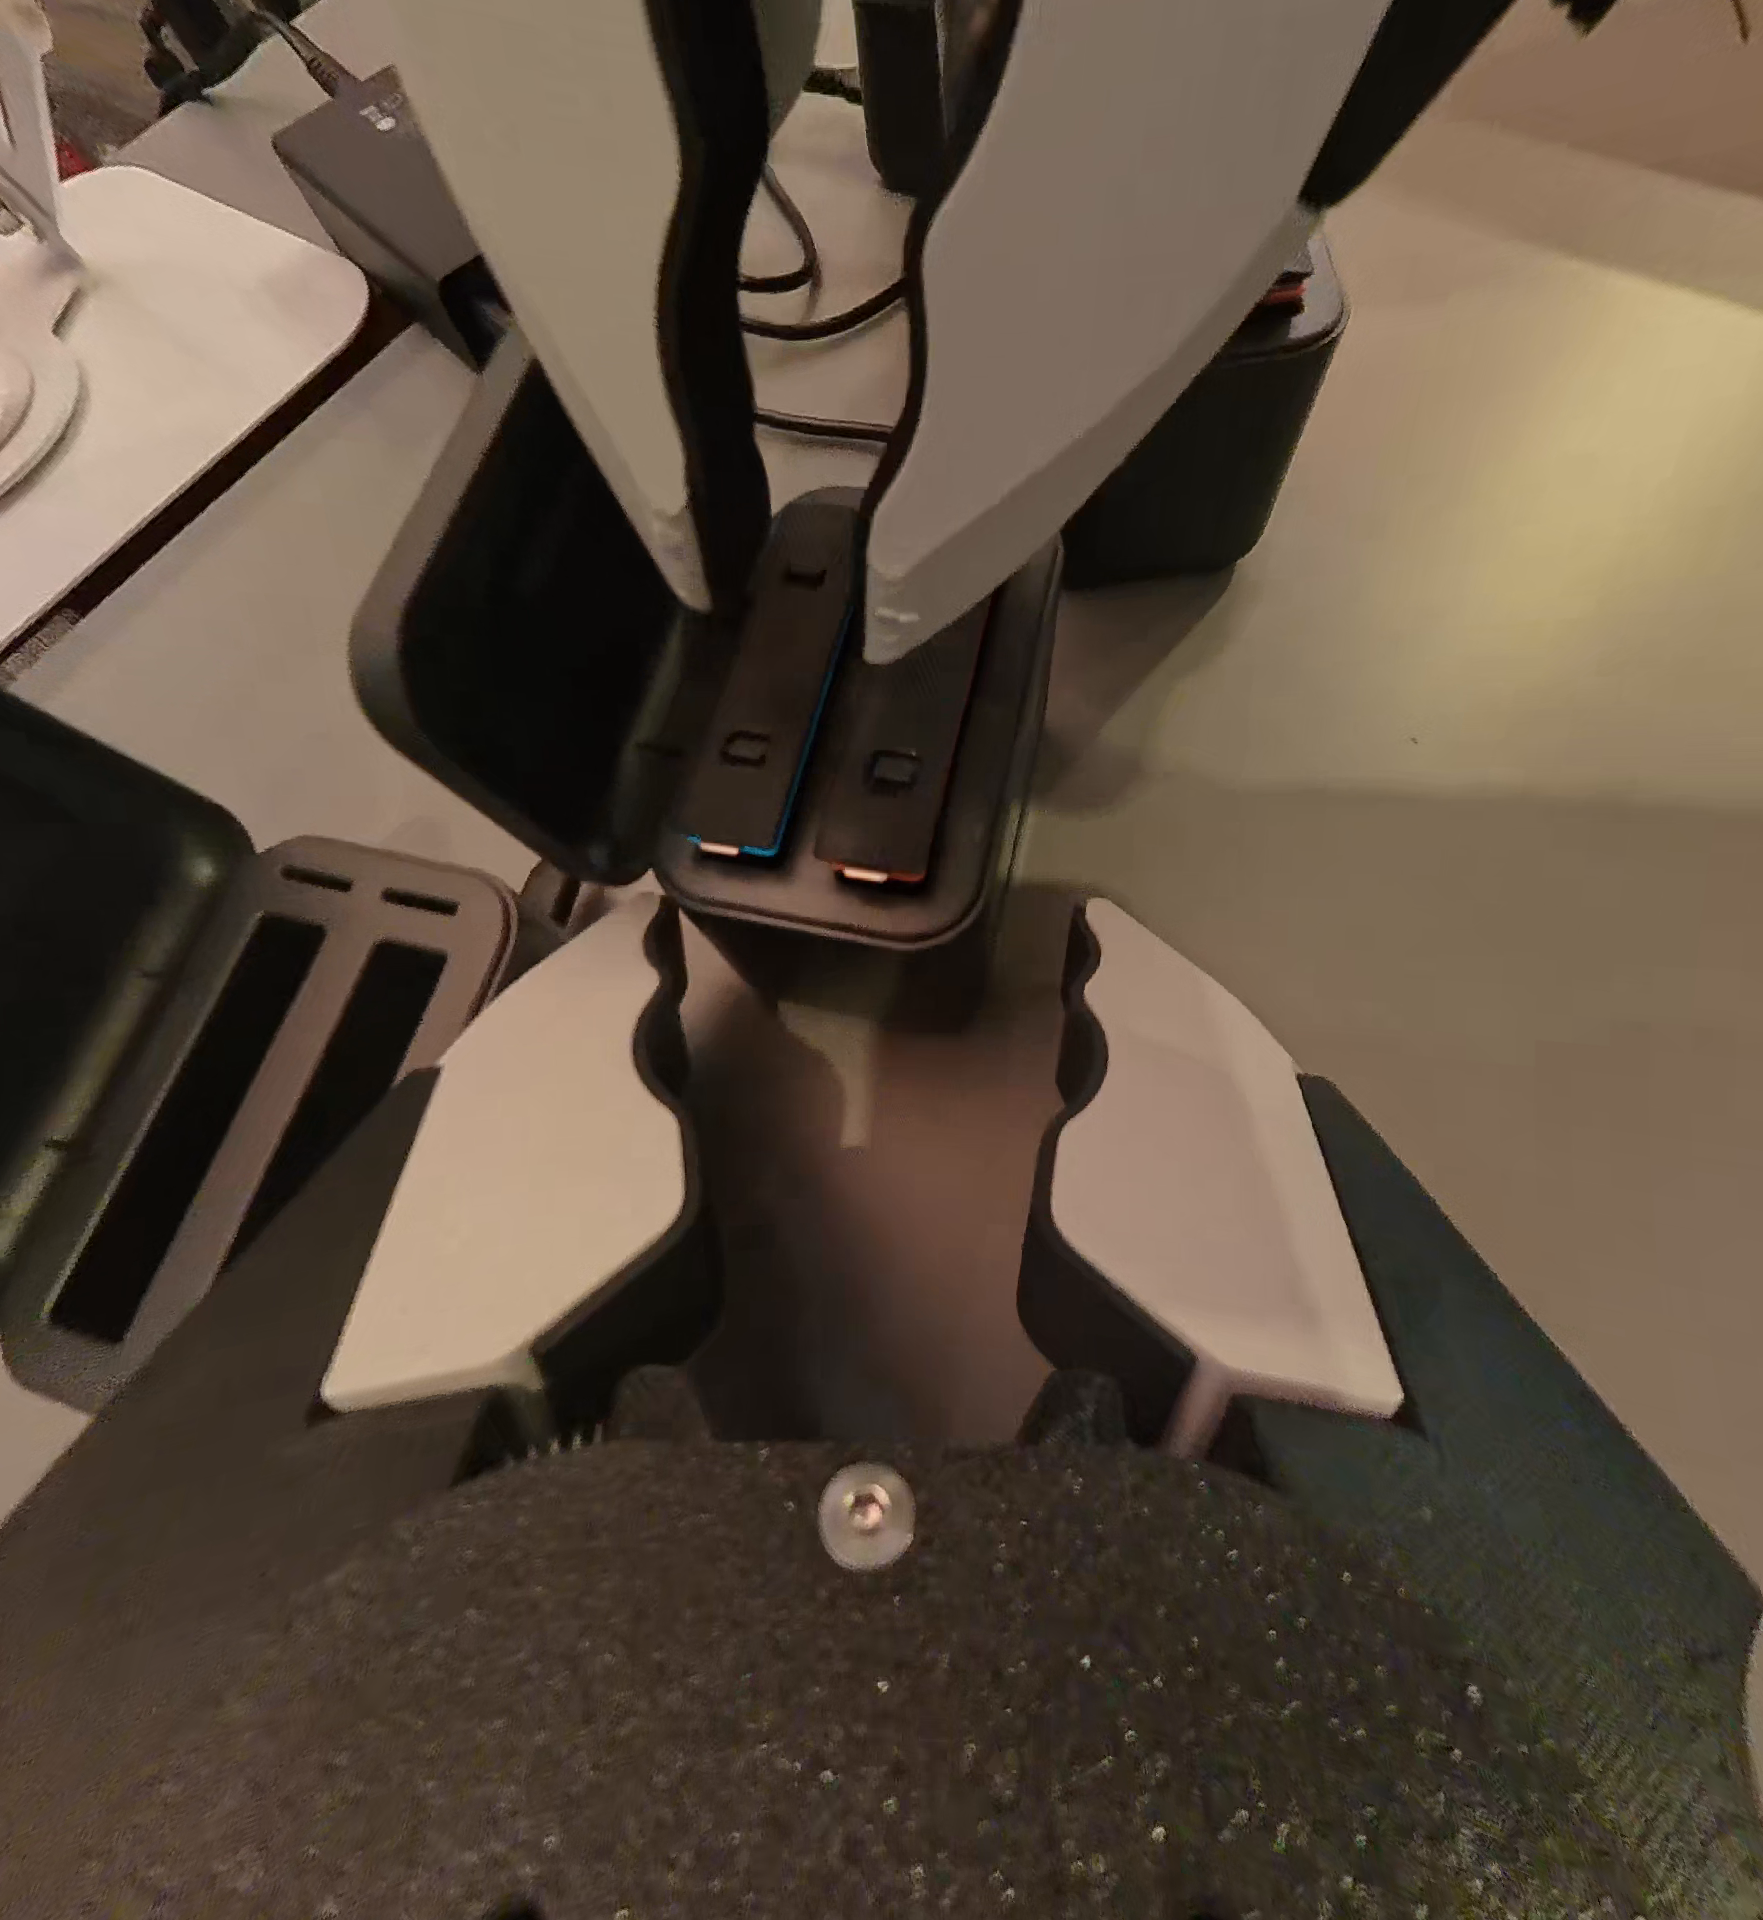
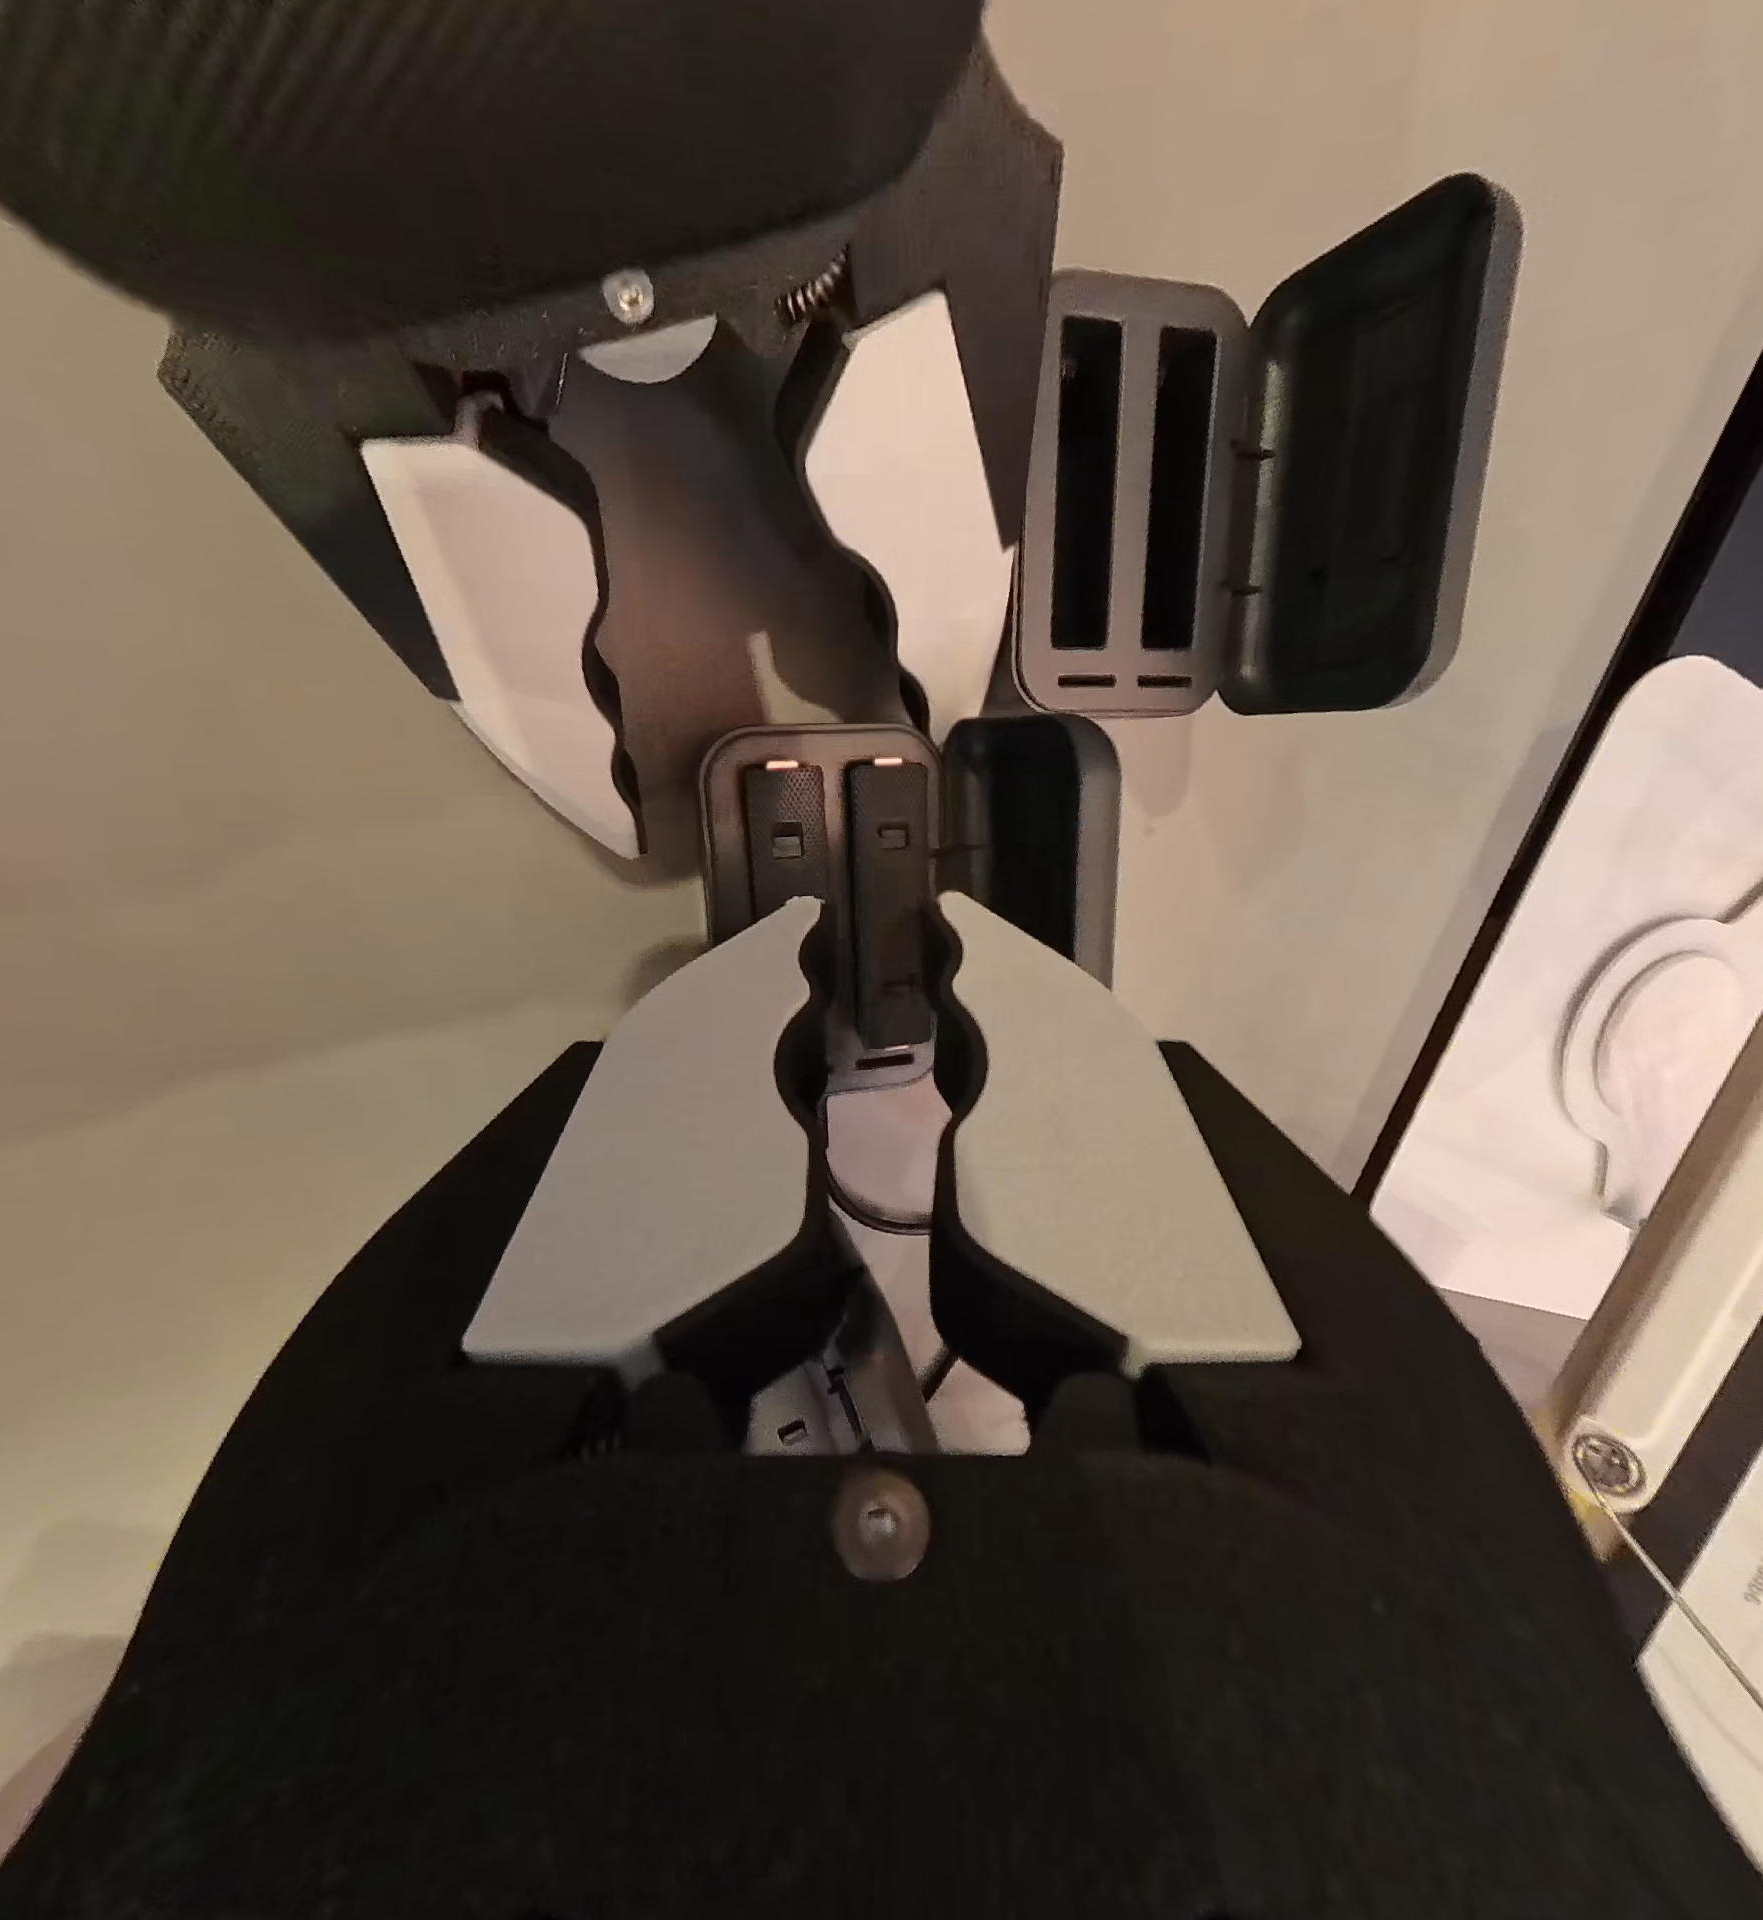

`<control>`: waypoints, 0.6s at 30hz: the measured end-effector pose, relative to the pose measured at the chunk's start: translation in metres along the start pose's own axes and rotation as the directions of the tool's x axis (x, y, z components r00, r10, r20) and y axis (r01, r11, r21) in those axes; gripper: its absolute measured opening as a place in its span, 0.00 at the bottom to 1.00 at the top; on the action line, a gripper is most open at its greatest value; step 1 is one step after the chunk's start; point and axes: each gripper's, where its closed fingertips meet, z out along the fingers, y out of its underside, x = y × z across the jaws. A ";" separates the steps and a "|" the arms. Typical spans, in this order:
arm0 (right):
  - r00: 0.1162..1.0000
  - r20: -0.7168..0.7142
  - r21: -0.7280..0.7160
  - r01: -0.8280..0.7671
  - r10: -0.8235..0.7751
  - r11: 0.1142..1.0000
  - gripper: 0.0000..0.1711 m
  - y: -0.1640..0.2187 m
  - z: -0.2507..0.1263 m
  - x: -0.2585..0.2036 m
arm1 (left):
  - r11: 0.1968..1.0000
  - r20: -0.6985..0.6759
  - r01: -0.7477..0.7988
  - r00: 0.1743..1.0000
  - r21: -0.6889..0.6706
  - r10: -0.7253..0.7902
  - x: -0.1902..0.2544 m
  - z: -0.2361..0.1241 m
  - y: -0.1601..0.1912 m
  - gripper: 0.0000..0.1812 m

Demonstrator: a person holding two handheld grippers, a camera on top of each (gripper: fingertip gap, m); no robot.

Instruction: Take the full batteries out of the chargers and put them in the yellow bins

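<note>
A black charger (image 1: 970, 894) stands open on the table, lid (image 1: 524, 644) swung left, with two batteries in it. My right gripper (image 1: 789, 618) comes down from the far side and is shut on the far end of the blue-edged battery (image 1: 752, 748), which sits a little higher than the red-edged battery (image 1: 892, 769). In the right wrist view the right gripper (image 2: 877, 909) flanks that raised battery (image 2: 887, 831). My left gripper (image 1: 866, 925) is wide open, its fingers (image 1: 544, 1143) either side of the charger's near end. No yellow bin is in view.
An empty charger (image 1: 274, 1049) with its lid open lies at the left, also in the right wrist view (image 2: 1126, 520). Another black charger (image 1: 1220, 436), a power adapter (image 1: 368, 156) and cables (image 1: 804, 270) sit behind. A white tray (image 1: 129, 343) lies at the far left. There is about 6 cm between the tips of the two grippers. Both grippers' tips are roughly 25 cm from the power adapter (image 1: 368, 156).
</note>
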 end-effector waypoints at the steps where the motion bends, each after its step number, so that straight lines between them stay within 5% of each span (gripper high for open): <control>1: 1.000 0.004 -0.003 -0.003 0.003 1.000 0.09 0.000 0.001 0.000 | 1.000 0.000 -0.002 1.000 -0.008 0.002 0.000 0.002 0.000 0.38; 5: 1.000 0.011 -0.014 -0.003 0.003 1.000 0.09 0.001 0.003 0.002 | 1.000 0.004 0.006 1.000 -0.013 -0.006 -0.003 0.003 0.001 0.31; 18: 0.994 0.105 -0.151 0.056 -0.041 0.987 0.06 0.005 0.011 -0.003 | 1.000 -0.009 -0.003 1.000 -0.009 0.003 0.000 0.001 0.001 0.31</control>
